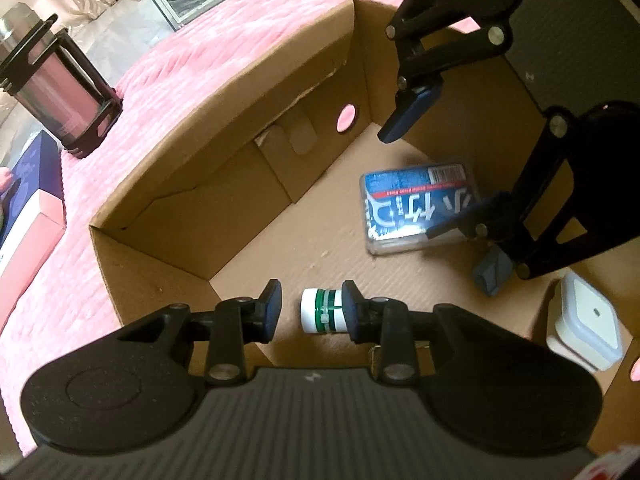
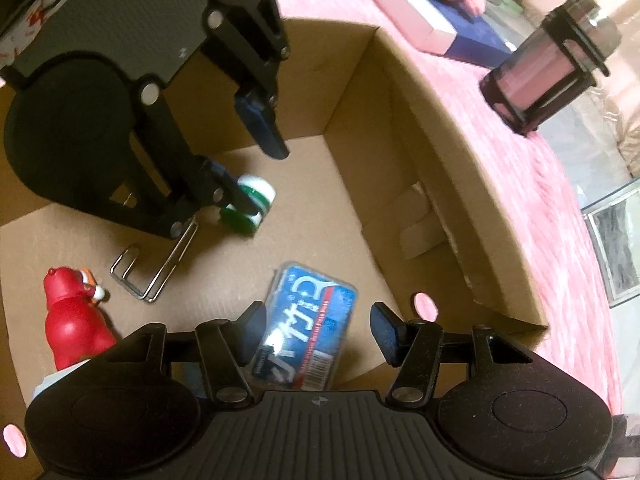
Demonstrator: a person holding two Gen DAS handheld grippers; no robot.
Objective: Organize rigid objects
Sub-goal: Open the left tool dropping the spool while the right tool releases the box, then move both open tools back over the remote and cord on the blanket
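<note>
- Landmark: open cardboard box (image 1: pixel 224 92) sitting on a pink cover (image 1: pixel 160 60). All places below are given against this box.
- Left claw (image 1: pixel 311 286): inside the box, low over its floor, pointing steeply down. The gap is narrow and the pads stand apart.
- Small green-and-white jar (image 1: pixel 320 314): lies on its side on the box floor, near the corner under the left claw. It sits between the pads against one pad, with the other pad clear of it. Not clamped.
- Right claw (image 2: pixel 318 308): also inside the box, above the middle of the floor, tilted down. It stands moderately wide and holds nothing.
- Blue plastic case (image 1: pixel 416 196) with white lettering: flat on the box floor, below the right claw. From the right wrist view it shows between the two fingers, gripped by neither. One finger overlaps its edge in the left wrist view; I cannot tell whether it touches.
- White square container (image 1: pixel 588 328): on the box floor, towards the wall opposite the jar's corner.
- Red figure (image 2: pixel 72 320): upright on the box floor, apart from the case.
- Bent wire clip (image 2: pixel 156 272): flat on the box floor, between the red figure and the jar.
- Dark-framed canister (image 1: pixel 60 92): outside the box, upright on the pink cover, well apart from the box wall.
</note>
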